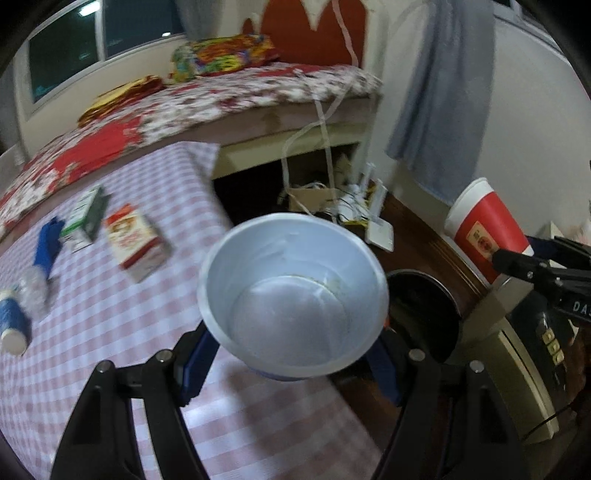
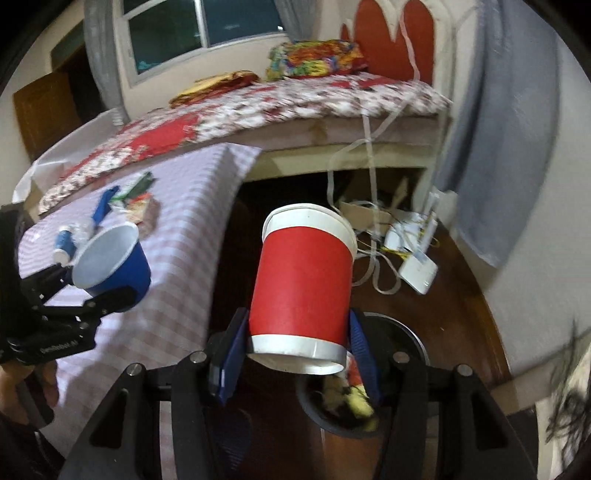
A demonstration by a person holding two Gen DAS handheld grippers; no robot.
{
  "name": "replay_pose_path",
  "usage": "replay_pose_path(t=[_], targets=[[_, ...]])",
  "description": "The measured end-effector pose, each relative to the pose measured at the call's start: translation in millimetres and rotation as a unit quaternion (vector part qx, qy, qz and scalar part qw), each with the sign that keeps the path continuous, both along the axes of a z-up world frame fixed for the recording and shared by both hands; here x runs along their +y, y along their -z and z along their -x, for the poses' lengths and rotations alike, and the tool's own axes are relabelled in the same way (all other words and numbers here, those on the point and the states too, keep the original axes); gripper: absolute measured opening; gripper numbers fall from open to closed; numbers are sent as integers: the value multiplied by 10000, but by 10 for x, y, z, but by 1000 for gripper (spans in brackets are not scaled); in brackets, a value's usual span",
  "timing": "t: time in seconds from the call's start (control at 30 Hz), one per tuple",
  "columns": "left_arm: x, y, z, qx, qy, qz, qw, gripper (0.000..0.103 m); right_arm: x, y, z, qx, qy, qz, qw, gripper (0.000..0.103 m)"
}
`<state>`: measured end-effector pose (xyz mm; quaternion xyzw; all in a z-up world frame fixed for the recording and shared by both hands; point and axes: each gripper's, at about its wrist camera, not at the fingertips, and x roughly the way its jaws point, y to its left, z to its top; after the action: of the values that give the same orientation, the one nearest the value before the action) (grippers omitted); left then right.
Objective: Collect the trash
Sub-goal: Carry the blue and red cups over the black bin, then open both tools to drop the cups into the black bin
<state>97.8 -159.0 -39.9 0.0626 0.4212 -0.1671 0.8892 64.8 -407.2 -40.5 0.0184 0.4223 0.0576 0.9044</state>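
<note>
1. The trash bin (image 1: 424, 317) at centre right of the left wrist view is mostly hidden behind the blue cup (image 1: 291, 295).
2. In the right wrist view, the red cup (image 2: 303, 288) covers most of the bin's mouth.
3. Small items on the counter (image 1: 110, 332) at the left are blurred; their labels are unreadable.
4. The lower frame edge cuts off both tongs.

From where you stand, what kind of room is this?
Most likely a bedroom at home: a bed with a floral quilt and red headboard, a window behind it, and a checked-cloth table alongside.
</note>
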Motion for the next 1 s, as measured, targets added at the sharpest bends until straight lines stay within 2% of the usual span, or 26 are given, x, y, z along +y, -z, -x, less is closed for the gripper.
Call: replay_pose_path(t=[0.33,0.6,0.9,1.0], targets=[[-708,230,-41,380,796,25,9961,74,-575,419,201,397,503,-34,9979,56],[-1228,599,-143,978,1241,-79,9874,74,-823,743,215,693,583,-23,9959,56],[-1510,1012,-303,1640,1214,-235,9787,74,-910,1249,133,1086,340,50,9935,56],[-1665,1255,-352,2037,1335,-497,9686,74,-933,1510,40,1346,188,74,9907,56]])
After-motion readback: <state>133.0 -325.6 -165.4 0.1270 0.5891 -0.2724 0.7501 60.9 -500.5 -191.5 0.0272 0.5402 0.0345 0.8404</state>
